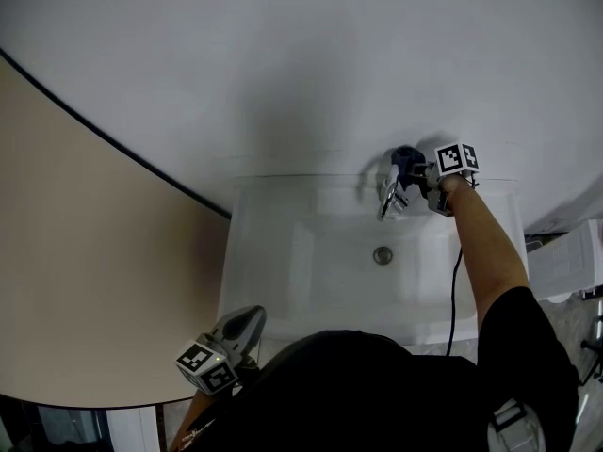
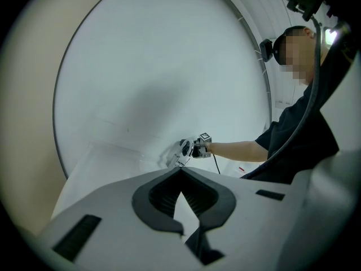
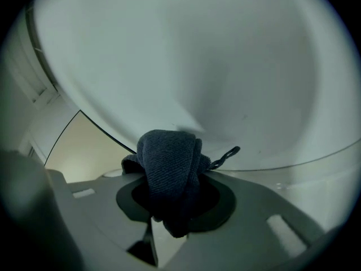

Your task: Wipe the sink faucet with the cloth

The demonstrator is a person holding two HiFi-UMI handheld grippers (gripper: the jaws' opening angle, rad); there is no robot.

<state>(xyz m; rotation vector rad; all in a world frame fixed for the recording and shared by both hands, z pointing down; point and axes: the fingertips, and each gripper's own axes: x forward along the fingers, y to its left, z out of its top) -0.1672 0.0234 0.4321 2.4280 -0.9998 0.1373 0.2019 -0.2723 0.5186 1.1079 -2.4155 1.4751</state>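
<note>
For wiping, the cloth (image 3: pixel 169 168) is clamped in the right tool (image 1: pixel 426 183) against the faucet (image 1: pixel 392 199) ahead; the left tool (image 2: pixel 180 172) is closed, empty.

A white wall (image 1: pixel 283 55) fills the view; a beige panel (image 1: pixel 85 281) borders it at left.

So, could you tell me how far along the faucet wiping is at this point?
Done: the cloth is clamped in the right gripper and up at the faucet. In hand: the head view shows it against the faucet's top. Left: the spout below is uncovered, and how much is already wiped cannot be told. The left gripper waits shut and empty at the sink's front.
</note>
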